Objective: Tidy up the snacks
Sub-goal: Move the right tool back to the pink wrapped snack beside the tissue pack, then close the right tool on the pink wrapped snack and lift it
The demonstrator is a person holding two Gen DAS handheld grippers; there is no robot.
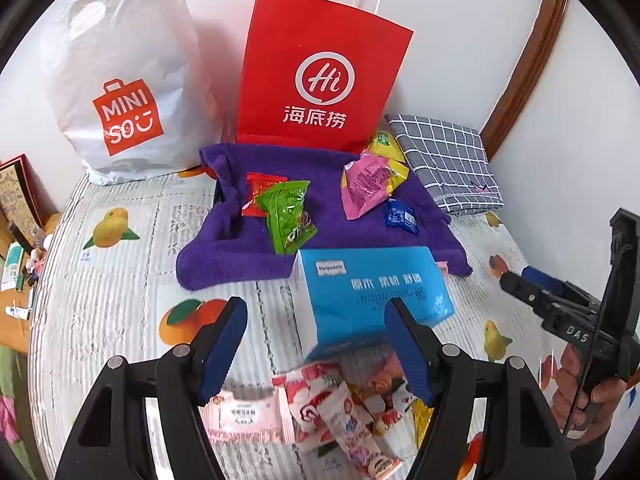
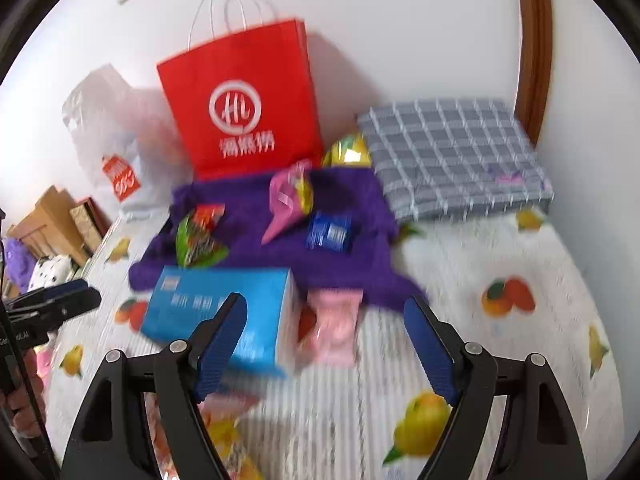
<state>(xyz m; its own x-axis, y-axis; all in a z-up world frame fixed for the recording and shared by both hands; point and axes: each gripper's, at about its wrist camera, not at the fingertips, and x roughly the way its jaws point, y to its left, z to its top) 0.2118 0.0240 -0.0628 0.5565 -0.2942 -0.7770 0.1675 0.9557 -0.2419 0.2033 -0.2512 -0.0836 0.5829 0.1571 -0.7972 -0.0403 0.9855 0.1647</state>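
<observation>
A purple towel (image 1: 256, 248) lies on the fruit-print bed cover and carries a green snack pack (image 1: 288, 216), a red one (image 1: 262, 194), a pink one (image 1: 366, 190), a yellow one (image 1: 390, 152) and a small blue one (image 1: 402, 216). A blue tissue box (image 1: 372, 296) sits in front of it. Several pink and white snack packs (image 1: 320, 412) lie just below my open, empty left gripper (image 1: 316, 352). My right gripper (image 2: 326, 344) is open and empty, above the bed beside the blue box (image 2: 224, 312) and a pink pack (image 2: 334, 328). It also shows in the left wrist view (image 1: 532, 284).
A red paper bag (image 1: 320, 72) and a white Miniso plastic bag (image 1: 120, 80) stand against the wall behind the towel. A folded grey checked cloth (image 1: 448, 160) lies at the back right by a wooden frame (image 1: 524, 64). Boxes and clutter (image 2: 52, 220) sit off the bed's left edge.
</observation>
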